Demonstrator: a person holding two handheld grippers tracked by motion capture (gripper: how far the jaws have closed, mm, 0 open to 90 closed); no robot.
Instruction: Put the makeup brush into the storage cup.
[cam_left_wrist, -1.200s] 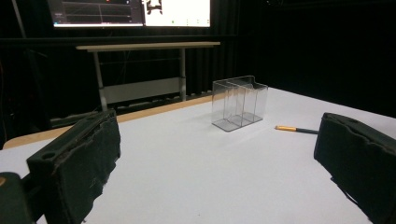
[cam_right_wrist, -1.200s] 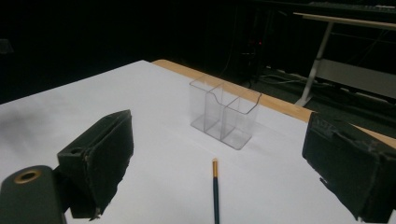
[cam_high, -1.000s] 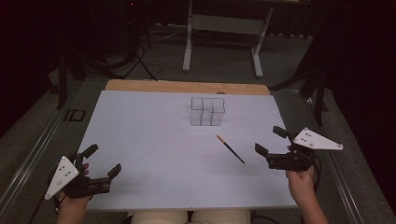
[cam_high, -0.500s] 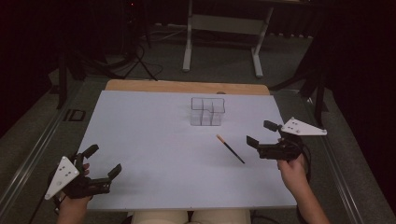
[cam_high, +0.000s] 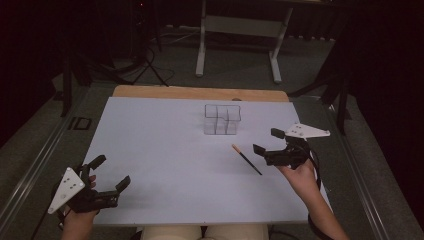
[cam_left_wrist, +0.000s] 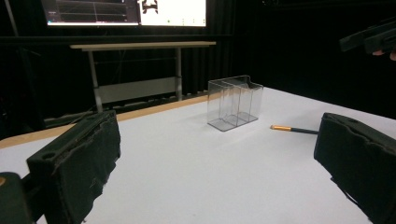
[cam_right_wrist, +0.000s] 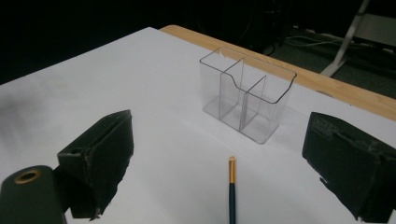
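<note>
Pencil lies flat on the white worktop, right of centre, gold-capped end toward the clear three-compartment organizer near the far edge. Over the last second I have moved the right gripper in from the right edge; jaws wide, empty, just beside the pencil. I judge pickup imminent. Left gripper sits at the near left corner, jaws wide.
</note>
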